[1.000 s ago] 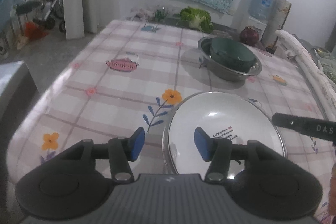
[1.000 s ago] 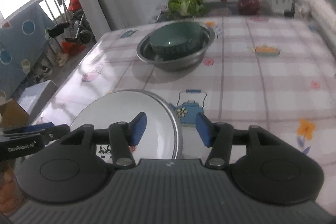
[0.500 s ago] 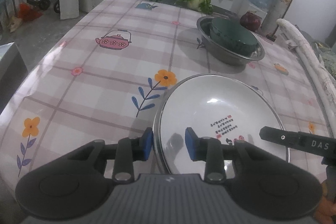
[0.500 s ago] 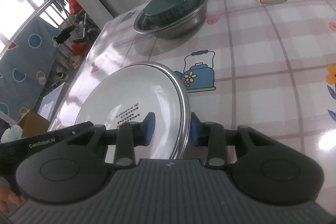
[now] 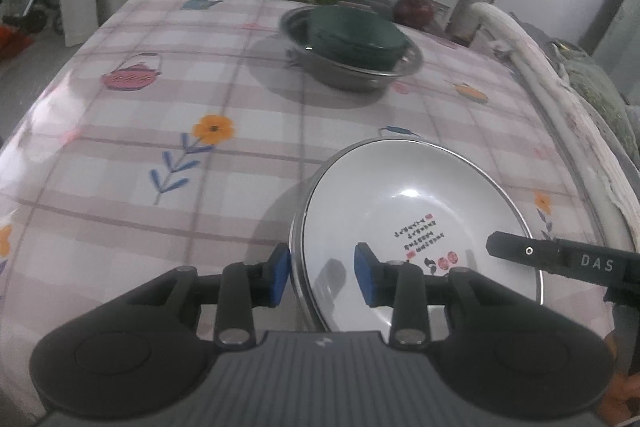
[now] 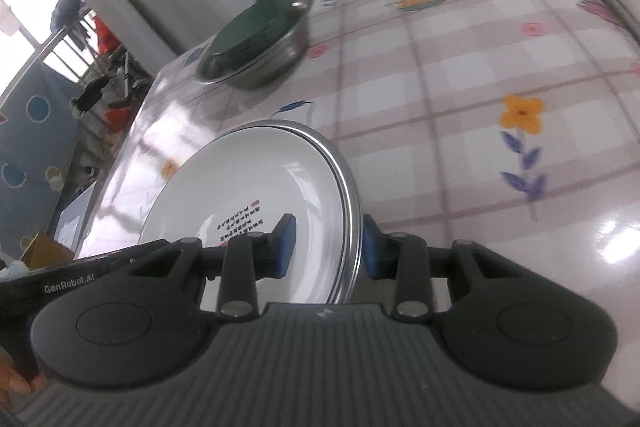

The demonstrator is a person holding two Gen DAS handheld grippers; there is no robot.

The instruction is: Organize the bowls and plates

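White plate [image 5: 420, 211] with black and red print, steel-rimmed; dark green bowl [image 5: 356, 35] in grey metal basin [image 5: 344, 75]; tablecloth [image 5: 160, 131] pink-white check with orange flowers, pink teapot; blue gripper pads [image 5: 280, 277].

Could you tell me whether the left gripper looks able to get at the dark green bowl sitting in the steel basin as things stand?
Probably not right now: the left gripper straddles the rim of the white plate stack, apparently gripping it, and the dark green bowl in the steel basin sits farther across the checked tablecloth. Nothing blocks the path between.
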